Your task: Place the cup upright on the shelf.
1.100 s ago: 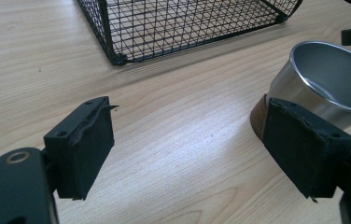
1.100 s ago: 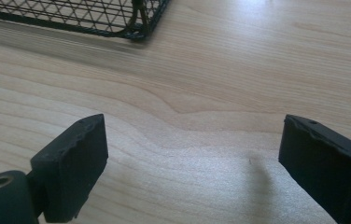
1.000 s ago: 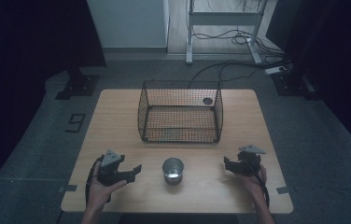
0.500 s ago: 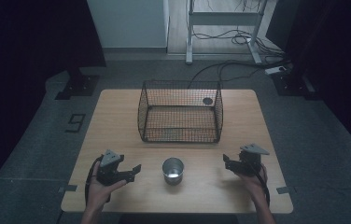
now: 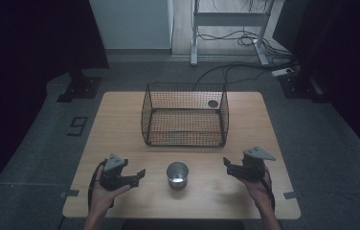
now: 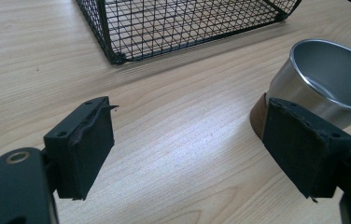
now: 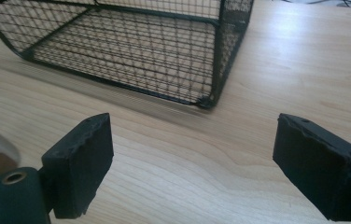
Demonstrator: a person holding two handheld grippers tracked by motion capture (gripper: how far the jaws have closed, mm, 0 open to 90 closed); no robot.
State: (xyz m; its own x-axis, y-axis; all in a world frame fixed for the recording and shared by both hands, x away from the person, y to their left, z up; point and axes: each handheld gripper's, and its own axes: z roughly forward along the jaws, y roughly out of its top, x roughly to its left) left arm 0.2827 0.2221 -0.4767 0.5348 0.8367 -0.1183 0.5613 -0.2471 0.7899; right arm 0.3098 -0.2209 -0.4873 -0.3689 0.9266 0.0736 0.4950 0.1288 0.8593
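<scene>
A shiny metal cup (image 5: 177, 175) stands upright near the table's front edge, midway between my two grippers. My left gripper (image 5: 140, 175) rests to its left, open, with nothing between its pads; in the left gripper view the cup (image 6: 323, 79) stands just behind the right-hand pad (image 6: 304, 149). My right gripper (image 5: 228, 164) hovers to the right of the cup, pointing toward it. Its jaws have just been closing but still stand apart with only bare wood between them (image 7: 192, 144). A black wire basket (image 5: 185, 139) sits empty behind the cup.
The wooden table (image 5: 120, 124) has bare room either side of the basket (image 7: 131, 51). A round hole (image 5: 212, 103) is in the tabletop behind the basket. Dark floor, cables and a metal stand lie beyond the far edge.
My right gripper has lifted slightly off the table and edged a little toward the cup. The left gripper, the cup and the basket have stayed put.
</scene>
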